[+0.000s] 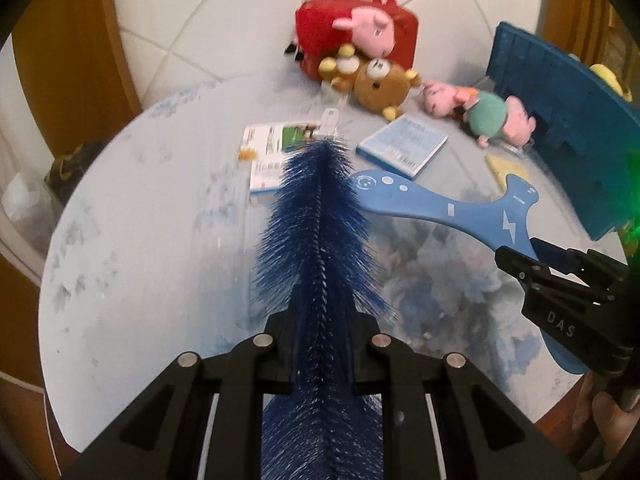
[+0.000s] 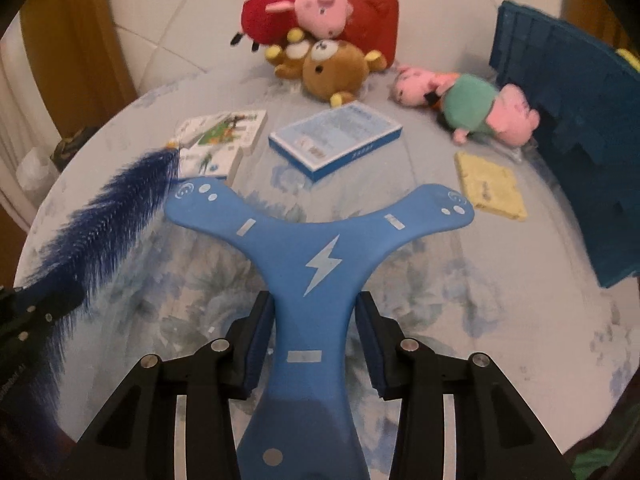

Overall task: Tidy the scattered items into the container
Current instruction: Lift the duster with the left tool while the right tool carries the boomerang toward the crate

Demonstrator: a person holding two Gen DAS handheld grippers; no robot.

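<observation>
L gripper (image 1: 320,320) has its jaws clamped on the dark-blue bristle brush (image 1: 316,216), R gripper (image 2: 314,344) pinches the three-armed blue boomerang (image 2: 316,248) by one arm, both lifted off the bench (image 2: 460,320), prob. for carrying. Farther: boxes, plush toys. Blue crate (image 2: 580,152) far right, on its side, likely the container.

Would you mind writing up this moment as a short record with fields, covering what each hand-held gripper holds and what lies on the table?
left hand-held gripper: shut on dark blue feather
right hand-held gripper: shut on blue boomerang
container: dark blue crate, at the table's right side
plush toys: brown bear, pig in green, pig on red bag
flat items: blue box, yellow pad, white-green packets
surface: round floral table
</observation>
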